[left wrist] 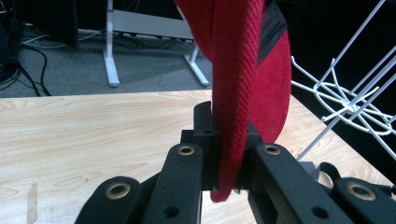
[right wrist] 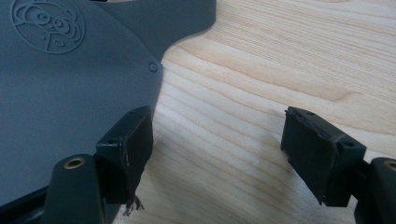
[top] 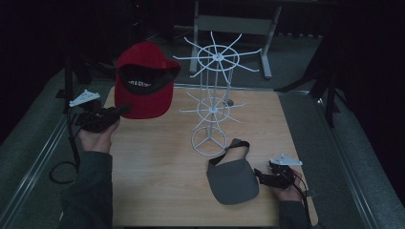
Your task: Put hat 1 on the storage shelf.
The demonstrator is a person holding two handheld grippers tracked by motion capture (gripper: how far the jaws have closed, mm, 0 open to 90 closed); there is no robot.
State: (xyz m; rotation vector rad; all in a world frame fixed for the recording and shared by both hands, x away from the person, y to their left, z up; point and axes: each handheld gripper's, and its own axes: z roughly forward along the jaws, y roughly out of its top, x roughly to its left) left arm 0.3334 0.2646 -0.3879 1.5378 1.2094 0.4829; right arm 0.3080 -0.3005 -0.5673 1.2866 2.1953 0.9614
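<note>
Your left gripper (top: 125,110) pinches the red cap's (top: 144,78) brim, cap raised at 9 o'clock of the rack (top: 213,100). Lift higher, drop its crown onto a prong. Right gripper (top: 258,174) gapes empty beside the visor (top: 232,180).

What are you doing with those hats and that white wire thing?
A person holds a gripper in each hand. The left gripper is shut on the brim of a red cap, holding it up off the table beside the white wire rack. The right gripper is open, next to a grey visor lying flat on the table.
</note>
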